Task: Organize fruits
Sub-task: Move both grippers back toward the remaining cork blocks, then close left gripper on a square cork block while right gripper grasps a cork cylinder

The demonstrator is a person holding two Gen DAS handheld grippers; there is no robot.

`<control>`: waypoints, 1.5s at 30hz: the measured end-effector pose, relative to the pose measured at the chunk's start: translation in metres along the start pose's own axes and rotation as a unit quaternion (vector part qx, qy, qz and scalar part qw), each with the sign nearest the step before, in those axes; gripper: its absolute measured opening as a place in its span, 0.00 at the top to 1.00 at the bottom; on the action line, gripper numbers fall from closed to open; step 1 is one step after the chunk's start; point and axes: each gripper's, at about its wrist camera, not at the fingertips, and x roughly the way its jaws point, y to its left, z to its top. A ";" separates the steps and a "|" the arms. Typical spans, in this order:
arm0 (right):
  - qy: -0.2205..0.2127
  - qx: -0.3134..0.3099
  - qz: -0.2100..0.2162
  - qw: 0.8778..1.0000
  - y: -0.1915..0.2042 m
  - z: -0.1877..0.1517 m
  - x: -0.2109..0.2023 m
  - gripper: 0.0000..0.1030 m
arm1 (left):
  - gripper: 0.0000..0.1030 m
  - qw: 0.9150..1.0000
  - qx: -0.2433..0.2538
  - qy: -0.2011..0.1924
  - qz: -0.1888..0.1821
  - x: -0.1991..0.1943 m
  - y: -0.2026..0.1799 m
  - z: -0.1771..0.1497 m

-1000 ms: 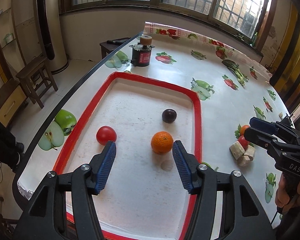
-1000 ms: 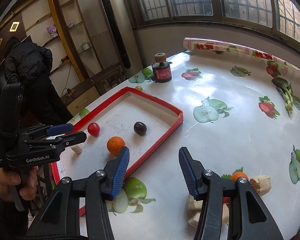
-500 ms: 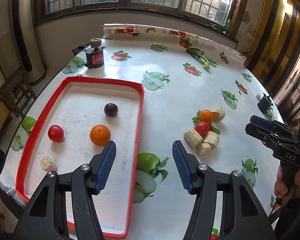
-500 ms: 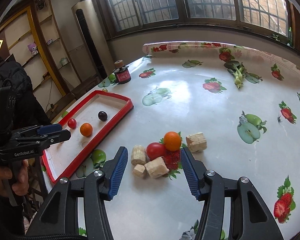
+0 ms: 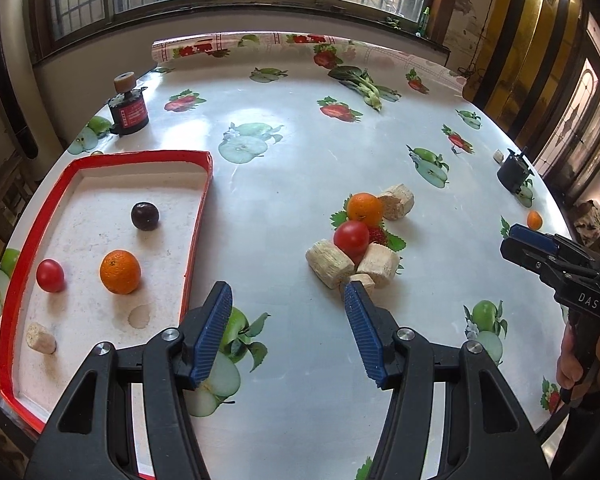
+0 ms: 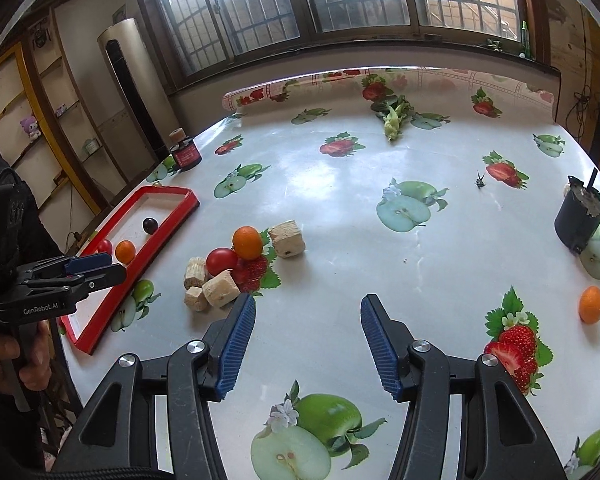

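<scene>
A red-rimmed tray (image 5: 198, 216) at the left holds a dark plum (image 5: 144, 216), an orange (image 5: 120, 272), a red tomato (image 5: 50, 275) and a beige chunk (image 5: 40, 338). On the table lie an orange (image 5: 365, 209), a tomato (image 5: 351, 238) and several beige chunks (image 5: 330, 263). A small orange (image 6: 591, 304) sits far right. My left gripper (image 5: 286, 324) is open and empty, just in front of the pile. My right gripper (image 6: 307, 340) is open and empty, to the right of the pile (image 6: 236, 258).
A black and red jar (image 5: 128, 110) stands at the back left. A black cup (image 6: 579, 222) stands at the right edge. A green vegetable (image 6: 394, 118) lies at the back. The tablecloth has printed fruit pictures.
Both grippers have swung to the right, away from the tray. The pile of fruit and chunks now lies ahead of the left gripper and left of the right gripper.
</scene>
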 end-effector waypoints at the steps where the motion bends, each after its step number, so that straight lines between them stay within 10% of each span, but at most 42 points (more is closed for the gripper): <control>1: 0.001 0.001 0.000 1.000 -0.001 -0.001 0.001 0.45 | 0.44 1.000 0.002 0.002 0.000 0.003 -0.002 0.000; 20: 0.016 -0.015 0.010 1.000 0.013 0.016 0.042 0.45 | 0.45 0.997 0.045 0.044 -0.053 0.050 -0.042 -0.010; 32: 0.042 -0.030 0.008 0.999 0.018 0.042 0.101 0.48 | 0.78 0.995 0.040 0.046 -0.077 0.068 -0.037 -0.003; 38: 0.053 -0.036 0.007 0.998 0.020 0.045 0.127 0.71 | 0.78 0.995 0.039 0.045 -0.078 0.065 -0.034 -0.004; 45: 0.047 -0.026 0.006 0.999 0.016 0.041 0.111 0.72 | 0.78 0.996 0.031 0.030 -0.081 0.049 -0.024 -0.003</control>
